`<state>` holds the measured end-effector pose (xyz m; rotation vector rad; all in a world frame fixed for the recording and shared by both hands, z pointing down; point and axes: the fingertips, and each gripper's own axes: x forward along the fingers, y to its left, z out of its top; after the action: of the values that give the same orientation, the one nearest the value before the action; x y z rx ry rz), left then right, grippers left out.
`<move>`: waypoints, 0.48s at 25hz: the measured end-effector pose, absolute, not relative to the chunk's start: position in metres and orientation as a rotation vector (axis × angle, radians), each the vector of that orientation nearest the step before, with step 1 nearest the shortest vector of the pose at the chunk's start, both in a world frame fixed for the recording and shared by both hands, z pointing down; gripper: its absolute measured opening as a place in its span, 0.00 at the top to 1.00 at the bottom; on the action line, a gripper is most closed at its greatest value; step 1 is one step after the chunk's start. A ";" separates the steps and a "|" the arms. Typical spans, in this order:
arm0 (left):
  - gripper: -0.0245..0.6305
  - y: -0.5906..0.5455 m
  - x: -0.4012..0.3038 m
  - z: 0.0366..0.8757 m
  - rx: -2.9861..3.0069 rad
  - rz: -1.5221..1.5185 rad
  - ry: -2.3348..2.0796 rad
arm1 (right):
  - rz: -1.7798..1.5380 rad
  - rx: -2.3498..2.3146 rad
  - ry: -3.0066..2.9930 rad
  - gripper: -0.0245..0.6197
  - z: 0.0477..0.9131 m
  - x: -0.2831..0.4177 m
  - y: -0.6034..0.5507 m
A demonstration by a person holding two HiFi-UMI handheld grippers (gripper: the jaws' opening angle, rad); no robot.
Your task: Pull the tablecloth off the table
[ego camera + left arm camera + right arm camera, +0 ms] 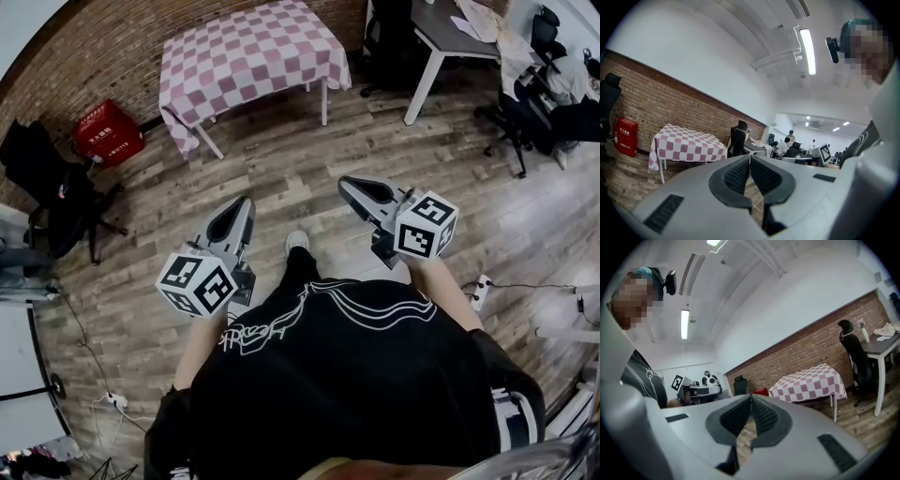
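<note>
A pink-and-white checkered tablecloth (248, 54) covers a small white-legged table by the brick wall, far ahead of me in the head view. The cloth hangs over the table's edges; the tablecloth (686, 144) also shows at the left of the left gripper view, and the tablecloth (808, 383) at the right of the right gripper view. My left gripper (246, 202) and right gripper (345, 183) are held in front of my chest, well short of the table. Both are shut with nothing between the jaws.
A red box (109, 132) sits on the floor left of the table. A black office chair (56, 197) stands at the left. A grey desk (450, 37) with chairs and clutter fills the far right. A power strip (480, 289) lies on the wooden floor at my right.
</note>
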<state>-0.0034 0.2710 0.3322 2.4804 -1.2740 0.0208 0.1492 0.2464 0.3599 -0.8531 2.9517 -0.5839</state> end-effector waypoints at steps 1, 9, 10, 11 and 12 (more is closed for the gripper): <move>0.95 0.263 -0.006 0.335 2.477 0.019 -1.268 | -0.590 -0.862 2.952 0.96 0.362 0.147 0.238; 0.95 0.157 -0.046 0.351 2.442 -0.024 -1.234 | -0.651 -0.915 2.935 0.96 0.373 0.120 0.131; 0.95 0.141 -0.053 0.354 2.430 -0.021 -1.232 | -0.671 -0.921 2.928 0.96 0.376 0.116 0.115; 0.95 0.125 -0.059 0.358 2.417 -0.012 -1.232 | -0.691 -0.925 2.922 0.96 0.378 0.110 0.099; 0.95 0.108 -0.066 0.362 2.405 0.003 -1.232 | -0.707 -0.928 2.920 0.96 0.380 0.104 0.083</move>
<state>-0.0663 0.1084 0.3625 2.4050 -1.2325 0.0026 0.1041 0.0831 0.3797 -0.9277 2.9201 -0.7067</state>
